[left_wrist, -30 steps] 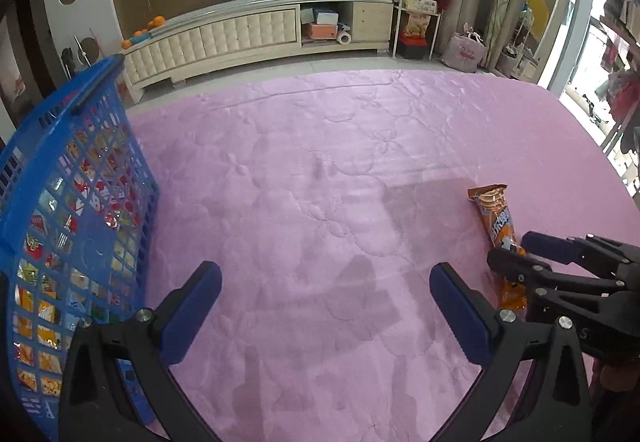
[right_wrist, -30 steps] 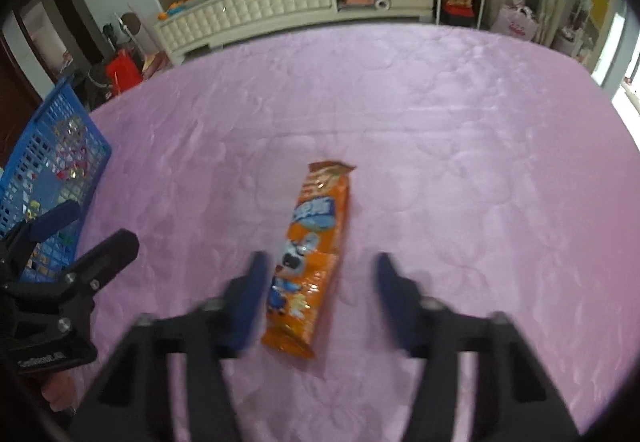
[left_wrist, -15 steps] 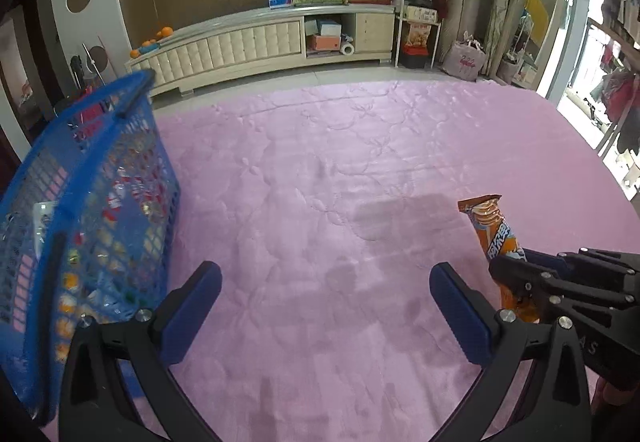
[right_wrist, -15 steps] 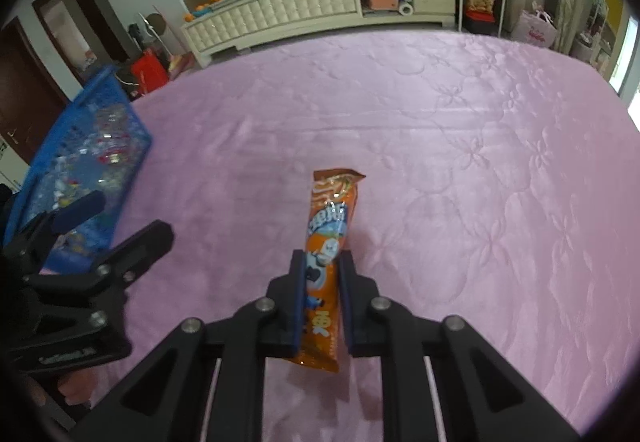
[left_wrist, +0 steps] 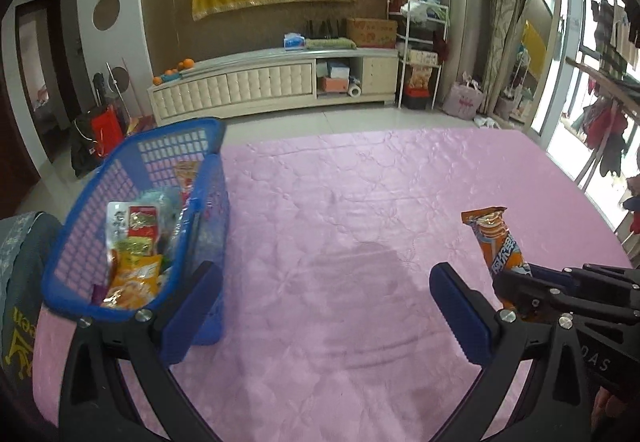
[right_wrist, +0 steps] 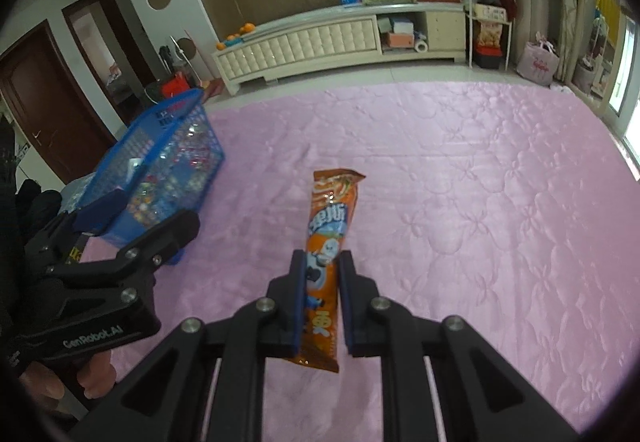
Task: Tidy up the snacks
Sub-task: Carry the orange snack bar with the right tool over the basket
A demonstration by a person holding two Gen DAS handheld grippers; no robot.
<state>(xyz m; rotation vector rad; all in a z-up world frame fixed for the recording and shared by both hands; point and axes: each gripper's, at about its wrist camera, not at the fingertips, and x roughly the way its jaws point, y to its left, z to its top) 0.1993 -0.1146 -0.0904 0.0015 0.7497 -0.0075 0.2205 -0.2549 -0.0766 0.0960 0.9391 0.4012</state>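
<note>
Orange foil is what the right gripper (right_wrist: 320, 282) has to manage: its jaws are pinched narrow on the lower half of the long orange snack packet (right_wrist: 330, 238), which stands up out of the pads at the centre of the right wrist view, its crimped top leaning slightly away. The packet looks clear of the pink quilted cover (right_wrist: 460, 182) beneath it, though the bottom seam hangs low.

The blue basket (left_wrist: 132, 294) sits at the left of the left wrist view, already holding several packets (one orange bag lies nearest the near rim). The left gripper (left_wrist: 324, 306) is spread wide and holds nothing, its left finger just in front of the basket's near corner.

The step in hand appears to be carrying the packet across to the basket. To do it well:

- Keep the pinch firm but not crushing; the contents are probably brittle.
- Carry the packet high enough for the dangling seam to pass over the basket's rim.
- Bring it over the open middle of the basket, not the lattice wall, before letting go.
- Keep the empty left gripper out of the crossing path, or use it to steady the basket's edge.
</note>
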